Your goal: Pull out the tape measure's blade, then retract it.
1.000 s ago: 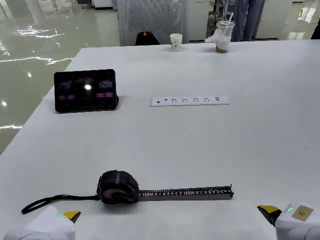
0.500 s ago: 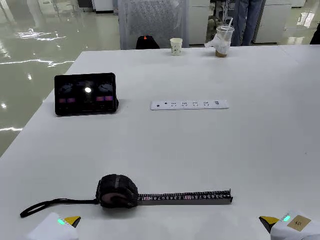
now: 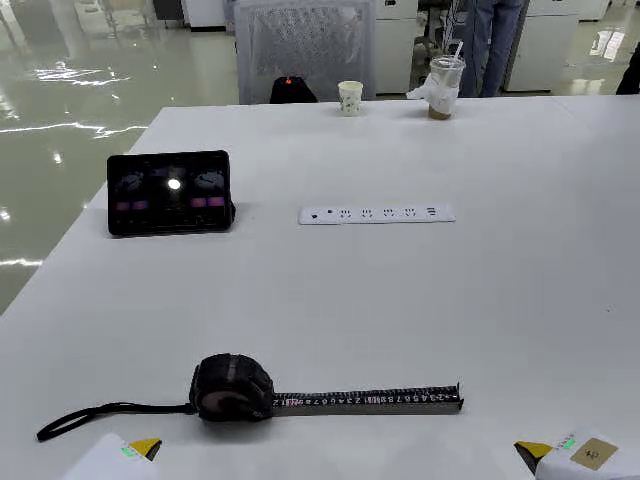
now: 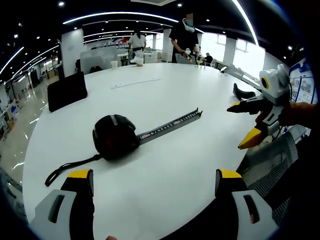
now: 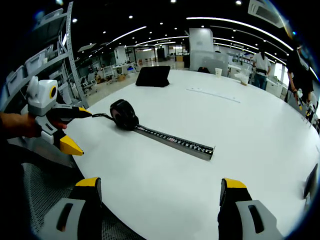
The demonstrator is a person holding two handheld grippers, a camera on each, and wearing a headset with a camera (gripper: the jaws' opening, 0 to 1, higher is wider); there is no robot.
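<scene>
Tape measure (image 3: 233, 387) on the tabletop (image 3: 400, 290) at your 12 o'clock, blade (image 3: 370, 400) drawn out along the 9-to-3 line, case at 9. Your left tongs (image 4: 153, 176), open and empty, lie nearer the case; your right tongs (image 5: 159, 184), likewise open, nearer the tip. The far plastic cup (image 3: 447, 72) holds a brown drink.

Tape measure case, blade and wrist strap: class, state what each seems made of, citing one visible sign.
Case: probably matt black plastic with rubbery grip, dull ridged surface. Blade: likely thin painted metal, lying stiff and straight, printed numerals. Wrist strap: seemingly woven cord, lying limp and curved.
</scene>
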